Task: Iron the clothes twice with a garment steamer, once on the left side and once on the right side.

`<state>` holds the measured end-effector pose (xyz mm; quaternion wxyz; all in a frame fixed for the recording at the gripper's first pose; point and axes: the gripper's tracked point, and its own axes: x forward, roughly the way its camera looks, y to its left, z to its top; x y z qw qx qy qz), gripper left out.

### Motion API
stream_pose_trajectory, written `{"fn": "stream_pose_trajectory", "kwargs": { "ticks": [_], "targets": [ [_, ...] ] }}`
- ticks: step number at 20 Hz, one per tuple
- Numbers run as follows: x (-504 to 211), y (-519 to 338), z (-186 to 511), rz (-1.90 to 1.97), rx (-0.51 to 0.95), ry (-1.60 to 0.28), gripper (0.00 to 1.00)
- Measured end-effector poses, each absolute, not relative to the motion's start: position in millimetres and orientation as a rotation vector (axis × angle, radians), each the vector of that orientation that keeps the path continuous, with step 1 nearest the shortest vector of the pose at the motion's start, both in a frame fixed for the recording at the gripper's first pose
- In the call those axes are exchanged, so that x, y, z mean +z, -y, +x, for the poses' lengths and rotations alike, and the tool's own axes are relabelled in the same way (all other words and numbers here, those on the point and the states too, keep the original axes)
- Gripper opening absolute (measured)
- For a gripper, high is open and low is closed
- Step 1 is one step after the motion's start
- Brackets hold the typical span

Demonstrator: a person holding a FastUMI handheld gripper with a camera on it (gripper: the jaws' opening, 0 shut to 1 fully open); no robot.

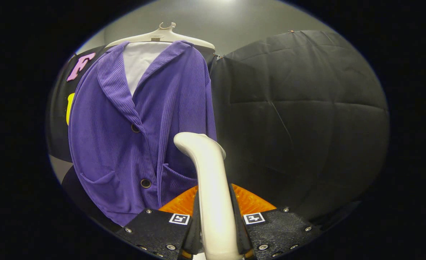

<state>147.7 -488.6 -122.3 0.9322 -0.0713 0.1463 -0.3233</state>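
Pinching the white handle of the garment steamer (207, 180) from both sides, the gripper (216, 231) holds it upright, its bent head just ahead of the fingers. Beyond it a purple ribbed cardigan (140, 133) hangs on a pale hanger (162, 34), over a white lining, against black cloth (299, 119).

A gripper (216, 231) clamps both fingers on a white garment steamer (209, 180), its head just beside a purple jacket (140, 133) hanging on a pale hanger (162, 34).
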Motion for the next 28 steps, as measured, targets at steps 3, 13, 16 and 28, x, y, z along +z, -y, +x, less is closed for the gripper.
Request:
{"fn": "stream_pose_trajectory", "kwargs": {
  "ticks": [3, 13, 16, 28],
  "targets": [
    [-137, 491, 140, -0.130, -0.667, -0.325, 0.40],
    [-166, 493, 130, -0.101, -0.666, -0.380, 0.40],
    [-169, 493, 129, -0.109, -0.660, -0.386, 0.40],
    [-198, 491, 111, -0.058, -0.626, -0.434, 0.40]
  ]
}}
